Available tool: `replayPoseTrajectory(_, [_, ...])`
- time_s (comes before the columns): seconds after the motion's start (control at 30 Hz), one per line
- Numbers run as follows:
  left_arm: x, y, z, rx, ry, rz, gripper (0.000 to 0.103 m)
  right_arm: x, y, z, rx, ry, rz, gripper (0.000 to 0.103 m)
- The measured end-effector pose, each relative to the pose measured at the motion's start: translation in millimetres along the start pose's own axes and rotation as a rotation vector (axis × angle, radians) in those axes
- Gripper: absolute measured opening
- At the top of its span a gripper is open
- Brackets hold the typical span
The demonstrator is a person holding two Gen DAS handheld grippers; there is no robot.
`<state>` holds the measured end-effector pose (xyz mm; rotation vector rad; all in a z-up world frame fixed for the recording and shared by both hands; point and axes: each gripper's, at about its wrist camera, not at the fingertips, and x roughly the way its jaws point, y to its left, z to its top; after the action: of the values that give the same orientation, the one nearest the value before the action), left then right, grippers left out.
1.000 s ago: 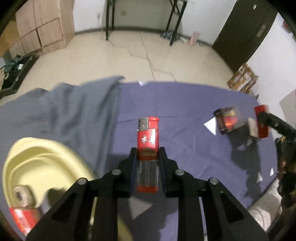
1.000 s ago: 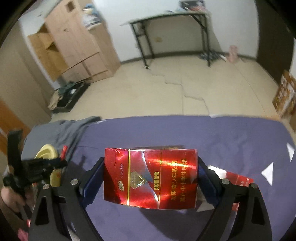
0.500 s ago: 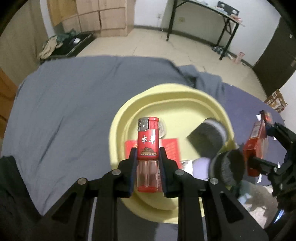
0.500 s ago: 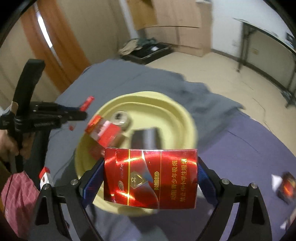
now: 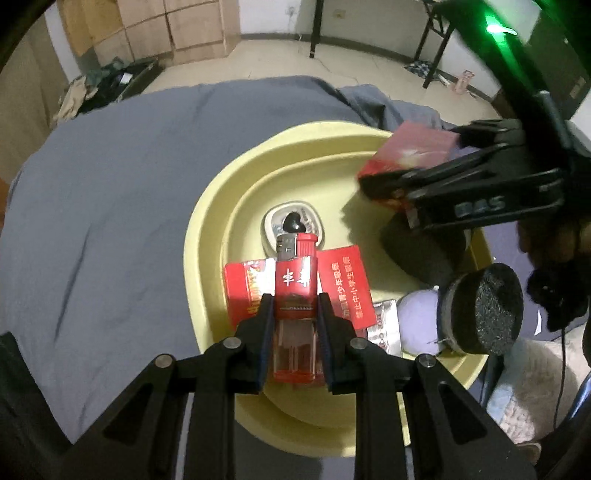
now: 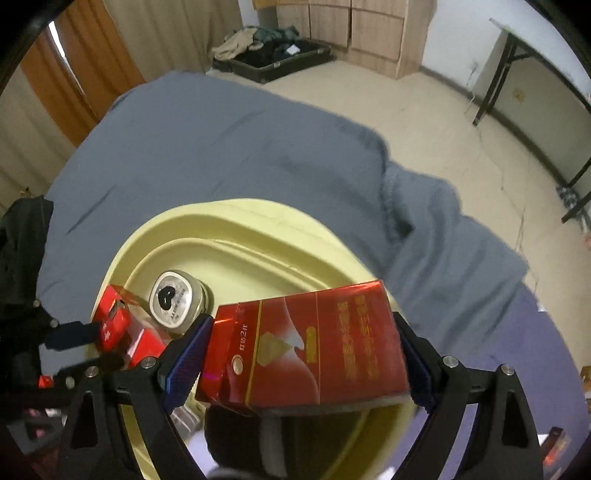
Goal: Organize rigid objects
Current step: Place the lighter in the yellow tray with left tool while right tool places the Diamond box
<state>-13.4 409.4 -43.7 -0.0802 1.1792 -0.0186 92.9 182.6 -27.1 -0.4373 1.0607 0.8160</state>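
My left gripper (image 5: 294, 314) is shut on a red lighter (image 5: 296, 280) and holds it over the yellow basin (image 5: 207, 206). My right gripper (image 6: 303, 354) is shut on a red cigarette pack (image 6: 306, 343), tilted, above the basin's (image 6: 236, 214) right side. The pack (image 5: 410, 151) and right gripper also show in the left wrist view at upper right. Inside the basin lie a red cigarette pack (image 5: 343, 280), a small round tin with a black heart (image 5: 293, 221) and dark round objects (image 5: 480, 306).
The basin sits on a grey-blue cloth (image 5: 110, 184) over a table. A black suitcase (image 6: 273, 59) and wooden cabinets (image 6: 351, 26) stand on the floor beyond. A black-legged desk (image 6: 535, 74) is at the right. Small red items (image 6: 557, 443) lie on the purple cloth at the right.
Both grippers have swung from the purple cloth to above the yellow basin and come closer to it. Each still holds its object. The right pack has tilted.
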Motion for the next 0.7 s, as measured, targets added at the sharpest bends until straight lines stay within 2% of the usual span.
replayPoseTrajectory(0.1, [1, -1, 2, -0.014, -0.003, -0.009, 0.025, 7, 3, 4, 0.018, -0.001, 0.007, 0.093])
replayPoseTrajectory(0.13, [1, -1, 3, -0.018, -0.001, -0.004, 0.033, 3, 2, 3, 0.030, -0.020, 0.019, 0.095])
replayPoseTrajectory(0.17, [0, 0, 3, -0.026, 0.004, 0.001, 0.053, -5, 1, -1, 0.044, -0.055, 0.039, 0.103])
replayPoseTrajectory(0.2, [-3, 1, 2, -0.035, -0.001, 0.006, 0.066, -20, -3, -6, 0.063, -0.118, 0.060, 0.103])
replayPoseTrajectory(0.23, [-10, 1, 2, -0.044, -0.022, 0.010, 0.088, -32, -8, -9, 0.078, -0.161, 0.065, 0.103])
replayPoseTrajectory(0.27, [-16, 1, 3, -0.047, -0.046, 0.007, 0.099, -49, -16, -13, 0.102, -0.213, 0.068, 0.103])
replayPoseTrajectory(0.37, [-36, -5, 12, -0.064, -0.097, -0.008, 0.103, -90, -46, -34, 0.167, -0.291, 0.053, 0.103])
replayPoseTrajectory(0.47, [-48, -21, 28, -0.093, -0.112, -0.051, 0.103, -135, -98, -72, 0.256, -0.339, -0.026, 0.103])
replayPoseTrajectory(0.6, [-57, -77, 53, -0.026, -0.123, -0.079, 0.103, -189, -198, -167, 0.406, -0.363, -0.160, 0.103])
replayPoseTrajectory(0.67, [-56, -117, 68, 0.030, -0.118, -0.096, 0.103, -203, -250, -224, 0.495, -0.304, -0.291, 0.103])
replayPoseTrajectory(0.7, [-55, -136, 75, 0.054, -0.115, -0.108, 0.103, -205, -269, -251, 0.545, -0.275, -0.326, 0.103])
